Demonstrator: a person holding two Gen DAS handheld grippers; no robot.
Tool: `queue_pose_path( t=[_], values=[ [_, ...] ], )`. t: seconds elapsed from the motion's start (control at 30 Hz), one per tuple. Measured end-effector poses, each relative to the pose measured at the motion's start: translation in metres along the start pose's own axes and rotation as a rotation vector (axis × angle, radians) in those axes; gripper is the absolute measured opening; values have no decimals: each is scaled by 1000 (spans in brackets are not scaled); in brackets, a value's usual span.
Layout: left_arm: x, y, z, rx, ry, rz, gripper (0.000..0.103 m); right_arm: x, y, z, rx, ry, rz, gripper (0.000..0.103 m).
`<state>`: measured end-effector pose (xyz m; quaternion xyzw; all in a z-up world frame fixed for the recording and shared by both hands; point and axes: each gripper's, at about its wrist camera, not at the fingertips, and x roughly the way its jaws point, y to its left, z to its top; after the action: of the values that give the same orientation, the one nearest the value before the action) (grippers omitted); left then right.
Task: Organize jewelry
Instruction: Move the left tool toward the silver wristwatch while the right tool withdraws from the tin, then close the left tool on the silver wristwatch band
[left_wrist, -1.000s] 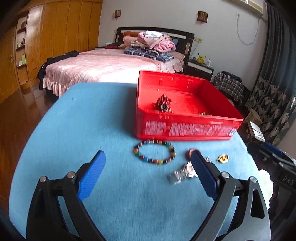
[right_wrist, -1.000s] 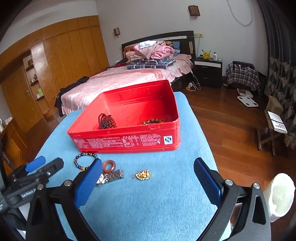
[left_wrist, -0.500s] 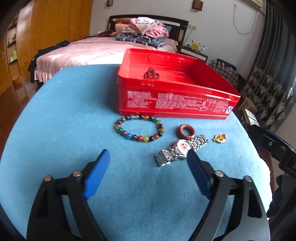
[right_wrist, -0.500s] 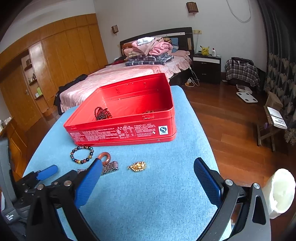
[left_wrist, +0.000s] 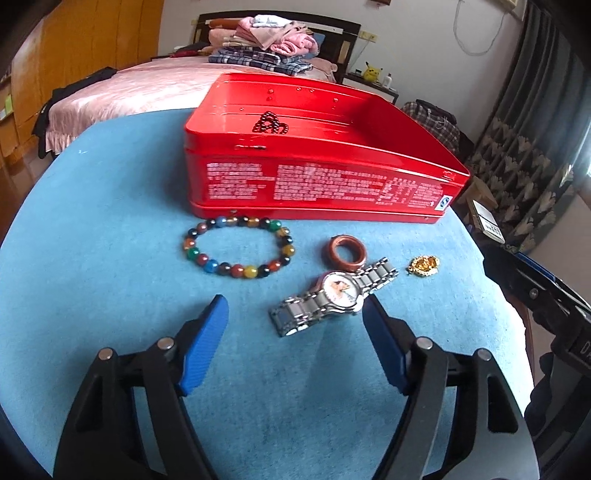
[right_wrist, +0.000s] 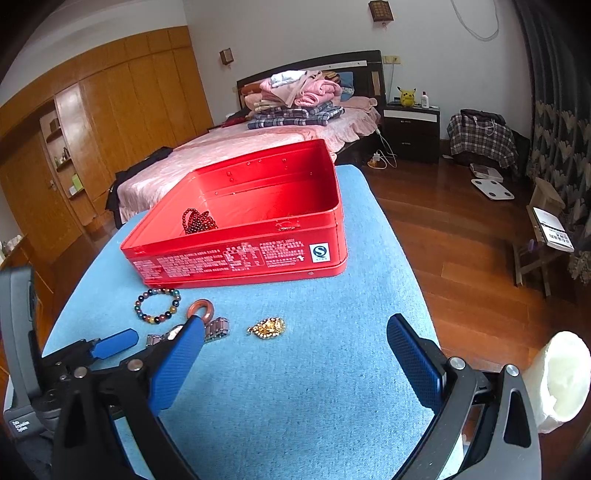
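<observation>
The left hand-held gripper (left_wrist: 295, 332) is tilted down over the blue worktop (left_wrist: 92, 221) with its jaws closing, though a wide gap remains between the blue pads (left_wrist: 205, 347). Nothing is gripped: the silver watch (left_wrist: 332, 295) lies flat on the cloth just ahead of the tips, its dial end close to the right-side pad, and whether that pad touches it cannot be told. Beyond the watch lies a brown ring (left_wrist: 347, 254), touching or overlapping the strap's far end. To its left sits a multicoloured bead bracelet (left_wrist: 238, 246), right against the front wall of the red tin (left_wrist: 317, 184), and a small gold piece (left_wrist: 424, 265) lies apart on the right. A dark bead bracelet (left_wrist: 269, 123) rests inside the tin.

The right hand-held gripper (right_wrist: 295, 354) stands wide apart and empty, angled down over bare cloth nearer the worktop's edge, with the gold piece (right_wrist: 266, 328) just ahead between its fingers. In its view, the left hand-held gripper (right_wrist: 114, 343) shows low at the left beside the watch (right_wrist: 216, 328).
</observation>
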<state>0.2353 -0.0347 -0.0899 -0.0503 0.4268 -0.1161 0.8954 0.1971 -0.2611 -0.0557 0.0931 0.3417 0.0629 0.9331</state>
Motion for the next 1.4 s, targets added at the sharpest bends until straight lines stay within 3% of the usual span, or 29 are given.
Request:
queue_pose_path(
  t=[0.07, 0.27, 0.4, 0.47, 0.6, 0.7, 0.83, 0.93, 1.03, 1.13, 1.4],
  values=[
    [1, -4, 0, 17, 5, -1, 70, -1, -1, 0, 2, 0, -1, 97],
    [1, -12, -3, 43, 15, -5, 46, 0, -1, 1, 14, 4, -4, 97],
    [-2, -15, -7, 53, 19, -5, 43, 0, -4, 1, 23, 4, -7, 97],
    [-3, -17, -10, 50, 25, -20, 34, -1, -4, 1, 25, 3, -8, 97],
    [-7, -22, -13, 46, 45, -68, 34, -1, -4, 1, 27, 5, -10, 97],
    [-6, -24, -13, 37, 56, -110, 42, -2, -5, 0, 30, 4, -12, 97],
    [1, -29, -7, 61, 50, -86, 54, -2, -7, 0, 34, 0, -16, 97],
    [9, -35, -1, 89, 43, -68, 55, -2, -10, -1, 37, 2, -15, 97],
    [16, -40, 5, 99, 43, -69, 53, -1, -11, -1, 36, 4, -17, 97],
    [20, -42, 7, 93, 39, -69, 34, -1, -12, -1, 38, 3, -14, 97],
    [12, -34, 3, 49, 21, -91, 29, 3, -11, -3, 31, 18, -6, 97]
  ],
)
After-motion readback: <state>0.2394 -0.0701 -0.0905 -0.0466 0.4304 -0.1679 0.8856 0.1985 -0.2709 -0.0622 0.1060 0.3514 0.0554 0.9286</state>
